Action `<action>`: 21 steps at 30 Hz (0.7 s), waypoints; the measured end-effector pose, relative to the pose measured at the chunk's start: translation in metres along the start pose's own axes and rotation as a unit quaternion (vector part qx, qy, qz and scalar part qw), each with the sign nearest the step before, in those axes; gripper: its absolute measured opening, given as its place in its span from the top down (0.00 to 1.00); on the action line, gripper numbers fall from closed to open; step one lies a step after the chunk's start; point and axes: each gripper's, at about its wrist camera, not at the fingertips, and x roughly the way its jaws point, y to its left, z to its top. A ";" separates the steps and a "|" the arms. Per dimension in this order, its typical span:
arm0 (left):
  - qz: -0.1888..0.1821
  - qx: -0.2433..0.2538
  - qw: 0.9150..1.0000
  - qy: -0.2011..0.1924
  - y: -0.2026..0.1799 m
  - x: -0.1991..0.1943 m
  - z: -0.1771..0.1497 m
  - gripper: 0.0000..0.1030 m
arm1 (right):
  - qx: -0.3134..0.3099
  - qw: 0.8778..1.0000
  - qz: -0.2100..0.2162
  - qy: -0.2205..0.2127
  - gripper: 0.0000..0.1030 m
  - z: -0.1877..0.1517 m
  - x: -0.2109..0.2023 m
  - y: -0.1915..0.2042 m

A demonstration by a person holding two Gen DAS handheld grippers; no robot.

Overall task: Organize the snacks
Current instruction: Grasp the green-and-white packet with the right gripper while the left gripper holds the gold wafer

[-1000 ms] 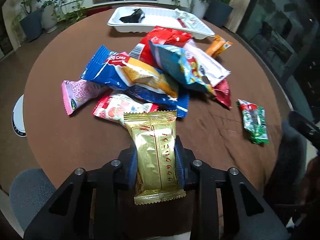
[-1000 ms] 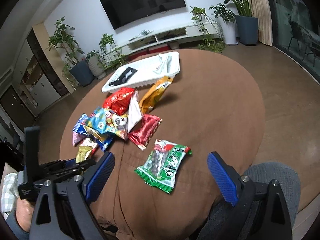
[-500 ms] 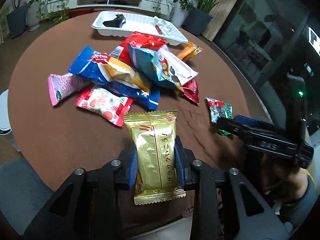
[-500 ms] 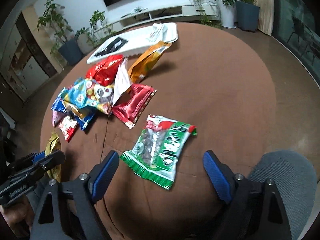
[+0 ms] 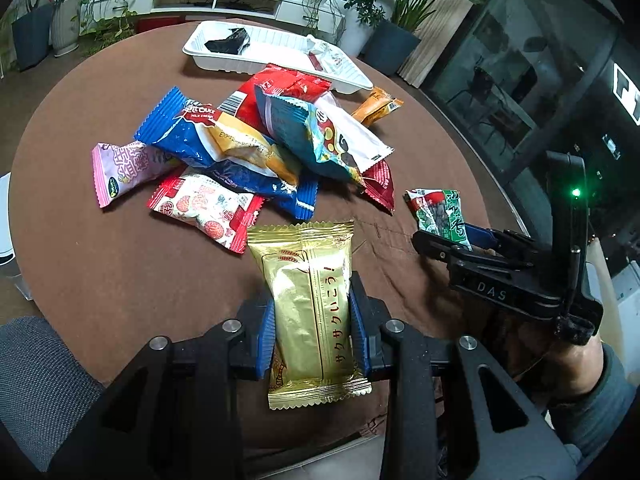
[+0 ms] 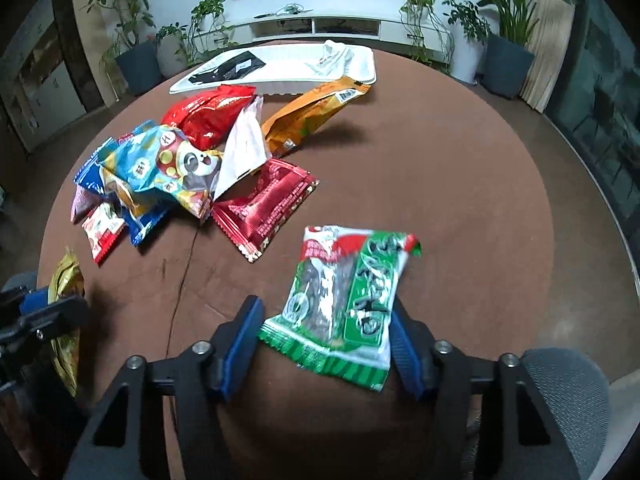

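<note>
My left gripper [image 5: 312, 336] is shut on a gold snack packet [image 5: 308, 312], held above the near edge of the round brown table [image 5: 100, 260]. In the right wrist view that gripper [image 6: 48, 312] and the gold packet [image 6: 66, 280] show at the far left. A green snack packet [image 6: 344, 300] lies flat between the blue pads of my right gripper [image 6: 326, 316], whose jaws are closing. The right pad is at the packet's edge and a sliver of gap shows at the left pad. From the left wrist view, the right gripper [image 5: 452, 240] sits over the green packet [image 5: 440, 212].
A heap of several snack packets [image 5: 256, 136] covers the table's middle, with an orange packet [image 6: 312, 116] leaning at its far side. A white tray [image 5: 224, 62] at the far edge holds a black and a white wrapper. Grey chair backs flank the near edge.
My right gripper has come down over the green packet and its jaws have narrowed around it. My left gripper keeps its hold on the gold packet and has tilted a little.
</note>
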 end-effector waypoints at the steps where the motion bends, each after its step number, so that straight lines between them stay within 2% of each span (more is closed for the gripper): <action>1: -0.001 0.000 1.000 0.001 0.000 0.000 0.000 0.71 | 0.004 1.000 0.003 0.001 0.42 0.001 0.000 -0.002; 6: -0.002 0.000 1.000 0.003 0.000 0.002 -0.001 0.71 | 0.019 1.000 0.021 0.010 0.48 0.007 0.000 -0.008; 8: -0.003 0.000 1.000 0.003 -0.001 0.002 -0.001 0.71 | 0.006 1.000 0.015 0.013 0.57 0.008 0.000 -0.005; 11: -0.003 0.001 1.000 0.005 -0.001 0.003 -0.002 0.71 | -0.013 1.000 0.005 0.015 0.64 0.008 0.000 0.001; 18: -0.004 0.001 1.000 0.003 -0.002 0.003 -0.002 0.71 | -0.005 1.000 0.021 0.017 0.69 0.007 -0.002 -0.004; 21: -0.006 0.001 1.000 0.000 -0.001 0.002 -0.002 0.71 | -0.001 1.000 0.026 0.010 0.82 0.009 -0.006 -0.005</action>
